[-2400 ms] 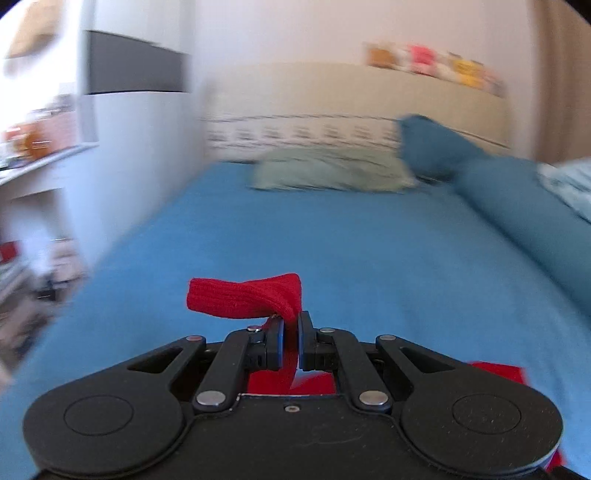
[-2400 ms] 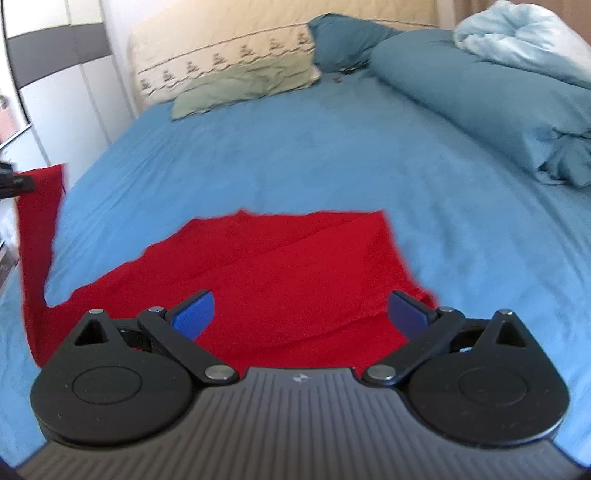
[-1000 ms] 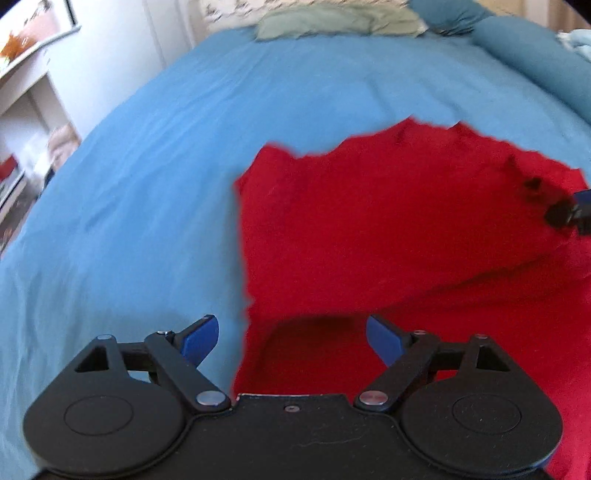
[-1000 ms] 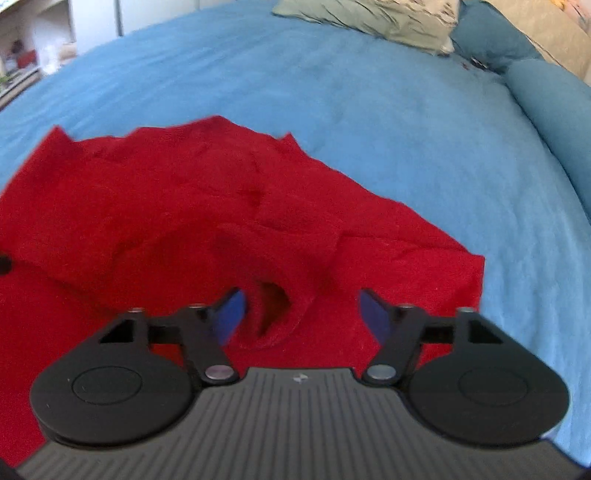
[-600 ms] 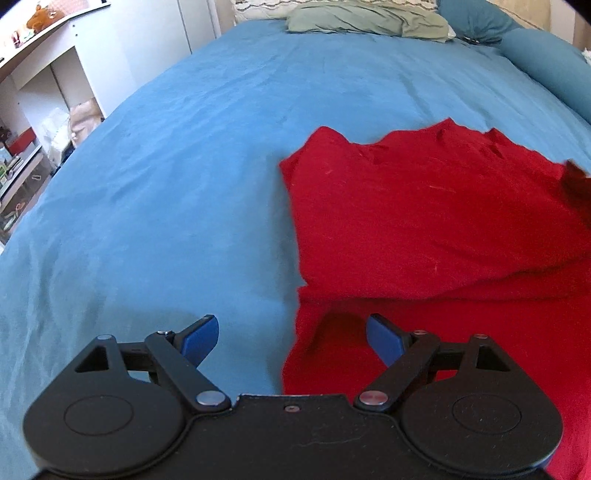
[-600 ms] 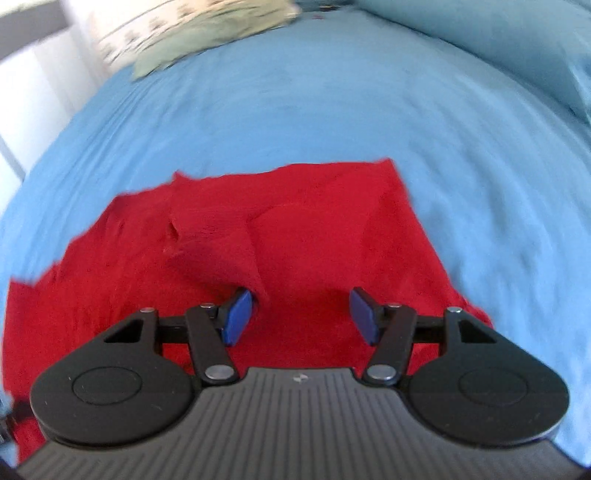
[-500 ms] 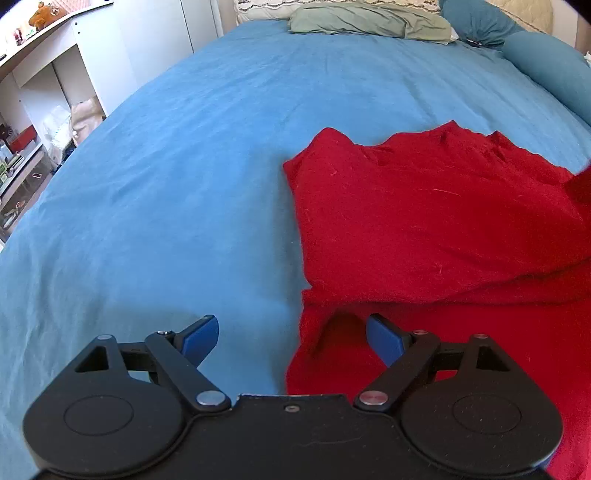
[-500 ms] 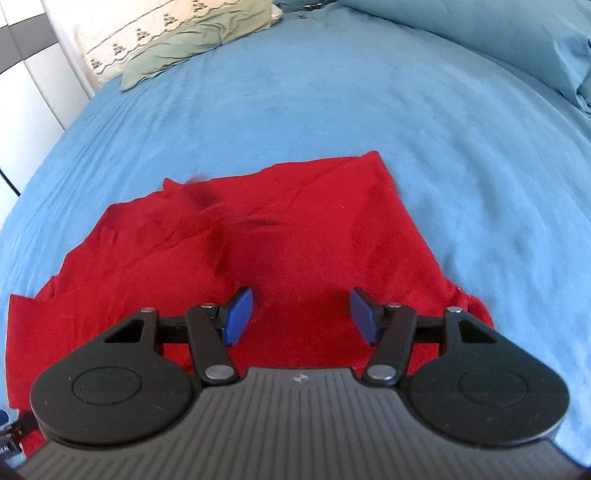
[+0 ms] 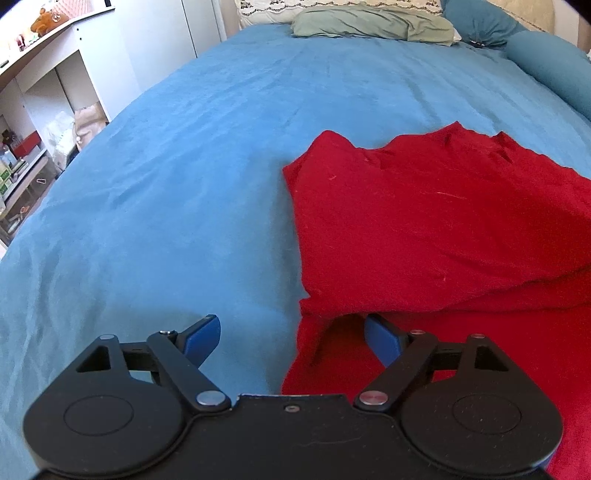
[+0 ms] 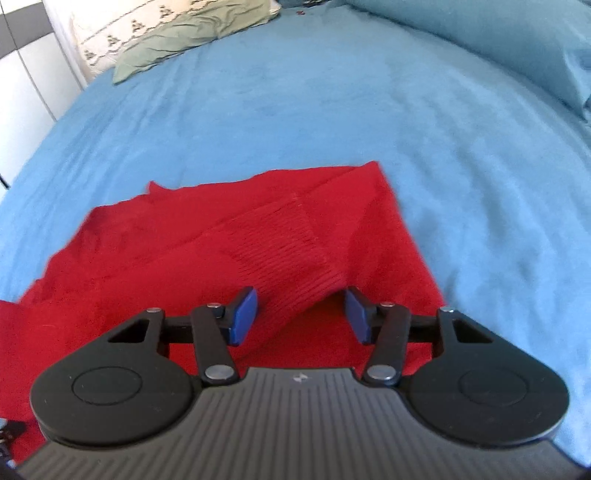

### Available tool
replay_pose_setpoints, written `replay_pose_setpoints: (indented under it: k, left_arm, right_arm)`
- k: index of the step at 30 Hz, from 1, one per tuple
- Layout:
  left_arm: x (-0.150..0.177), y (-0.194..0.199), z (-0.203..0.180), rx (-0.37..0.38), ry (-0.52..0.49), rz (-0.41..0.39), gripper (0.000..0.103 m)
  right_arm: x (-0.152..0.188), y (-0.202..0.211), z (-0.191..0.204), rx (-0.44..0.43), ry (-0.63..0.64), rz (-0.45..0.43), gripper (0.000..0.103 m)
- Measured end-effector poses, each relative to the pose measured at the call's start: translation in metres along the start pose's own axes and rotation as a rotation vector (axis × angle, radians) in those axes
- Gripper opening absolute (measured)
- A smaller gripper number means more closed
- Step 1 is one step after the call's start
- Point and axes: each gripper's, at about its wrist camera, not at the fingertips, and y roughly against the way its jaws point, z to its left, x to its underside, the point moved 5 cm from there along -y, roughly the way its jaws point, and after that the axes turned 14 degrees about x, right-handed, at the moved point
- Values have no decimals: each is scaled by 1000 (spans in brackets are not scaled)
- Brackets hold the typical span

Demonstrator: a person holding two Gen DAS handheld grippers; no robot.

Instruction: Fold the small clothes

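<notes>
A red knit sweater (image 9: pixel 436 221) lies partly folded on the blue bedspread (image 9: pixel 155 184), on the near right part of the bed, with one layer doubled over another and its left edge running near to far. The left gripper (image 9: pixel 291 338) hangs over the near left corner of the garment with its jaws spread wide and nothing pressed between them: the left pad is over bare bedspread, the right pad over red cloth. The right gripper (image 10: pixel 301 314) straddles the ribbed cuff (image 10: pixel 291 258) of a sleeve laid across the body, and its jaws are closing; the cuff sits between the pads, which do not yet press on it. The main risk, as I judge it, is that the closing pads pinch the body layer beneath as well as the cuff, so that lifting the sleeve would drag the fold already made out of line. A shallow bite on the rib's edge could also slip, since loose knit stretches and slides. Nothing pins the left corner, so any pull from the right could shift the whole sweater across the smooth bedspread. A green pillow (image 9: pixel 373 26) lies well apart at the far end.
</notes>
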Motion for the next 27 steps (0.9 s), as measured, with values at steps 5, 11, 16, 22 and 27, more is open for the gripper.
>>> replay_pose_setpoints:
  k: [5,11,16,22,27]
  left_arm:
    - [-5,-2,5,-47,3,-14,88]
    - [-6,-5,15,-64,54,-13,88]
    - [-3,-5,13,-61,55,-5,87]
    - [-3,-3,13,-60,56,0,87]
    - [-9,20,0,-38,8,-40,85]
  right_arm:
    - [-5,3,3,10,68,-31,23]
    - [-29,47,-13,43,116,-192,22]
    - [-11,22,-44,105,130,-125,21]
    - [16,12,-44,129,237,-138,29]
    - [15,36,-53,82,172,-196,74]
